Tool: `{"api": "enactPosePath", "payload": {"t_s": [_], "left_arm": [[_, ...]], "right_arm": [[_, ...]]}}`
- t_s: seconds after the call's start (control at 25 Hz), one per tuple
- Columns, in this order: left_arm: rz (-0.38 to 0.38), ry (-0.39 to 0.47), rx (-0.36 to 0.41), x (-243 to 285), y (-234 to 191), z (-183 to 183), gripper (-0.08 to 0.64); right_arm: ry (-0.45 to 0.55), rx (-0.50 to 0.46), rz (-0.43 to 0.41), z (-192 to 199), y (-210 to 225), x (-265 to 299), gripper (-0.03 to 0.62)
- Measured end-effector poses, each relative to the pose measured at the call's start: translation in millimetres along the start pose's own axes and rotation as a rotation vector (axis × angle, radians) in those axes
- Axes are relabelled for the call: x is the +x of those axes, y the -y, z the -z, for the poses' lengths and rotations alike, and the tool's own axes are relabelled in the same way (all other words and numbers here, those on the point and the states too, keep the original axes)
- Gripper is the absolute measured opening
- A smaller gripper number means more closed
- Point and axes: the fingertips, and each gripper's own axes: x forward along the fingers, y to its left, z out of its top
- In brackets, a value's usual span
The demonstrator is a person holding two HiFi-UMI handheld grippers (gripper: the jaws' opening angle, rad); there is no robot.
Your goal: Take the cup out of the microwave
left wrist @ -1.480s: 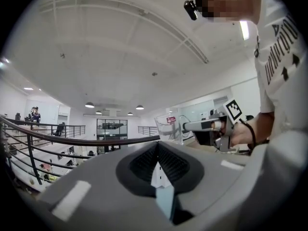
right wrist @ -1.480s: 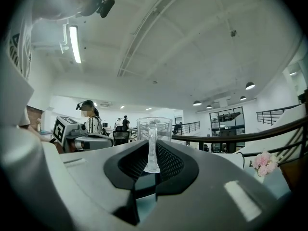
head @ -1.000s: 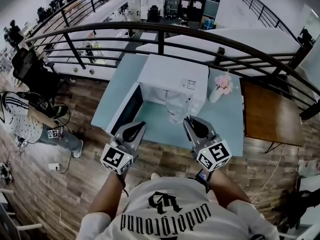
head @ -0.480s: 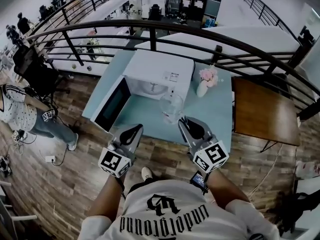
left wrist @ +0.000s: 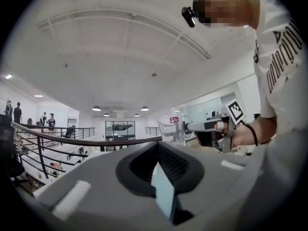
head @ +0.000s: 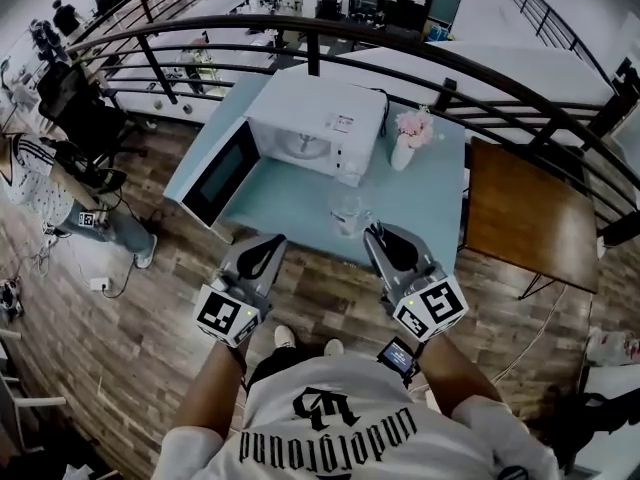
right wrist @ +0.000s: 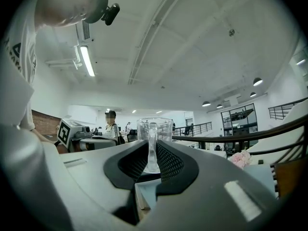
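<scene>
- Since the earlier frames you have backed away. The table (head: pixel 425 203) and microwave (head: pixel 315 118) now sit further off at 12 o'clock, and the cup (head: pixel 346 211) has come from the oven mouth out to the table's near edge.
- The table's bare blue top lies just beyond the cup at 12 o'clock. That looks like the nearest place to set it down.
- The microwave stands well apart from the cup, at about 11 o'clock from it. Its door (head: pixel 222 173) hangs open toward 8 o'clock and its cavity is empty of the cup.
- Your left gripper (head: pixel 268 248) sits at 9 o'clock from the cup. Its jaws are closed together on nothing, so it plays no part here.
- Your right gripper (head: pixel 372 232) is the nearer one. Its jaws are partly closed and pinch the cup's handle.
- The cup (right wrist: pixel 154 129) stands upright at 12 o'clock from those jaws. Its long axis is vertical and its handle faces back into them.
- My judgement: the removal is essentially done, and you only need to move forward and lower the cup, keeping it upright.
</scene>
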Motion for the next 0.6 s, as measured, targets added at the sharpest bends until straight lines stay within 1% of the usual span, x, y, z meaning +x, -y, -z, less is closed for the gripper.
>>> {"api": "enactPosePath", "payload": {"t_s": [0.28,0.6], "left_arm": [[0.018,0.003,0.015,-16,16,-5,0.049],[0.046,0.021,0.024,-62,23,-16,0.049]], "right_arm": [[0.017,-0.012,0.012,-9,-14,-19,0.048],[0.034,-0.014,0.043,-18,-58,-34,0.048]]}}
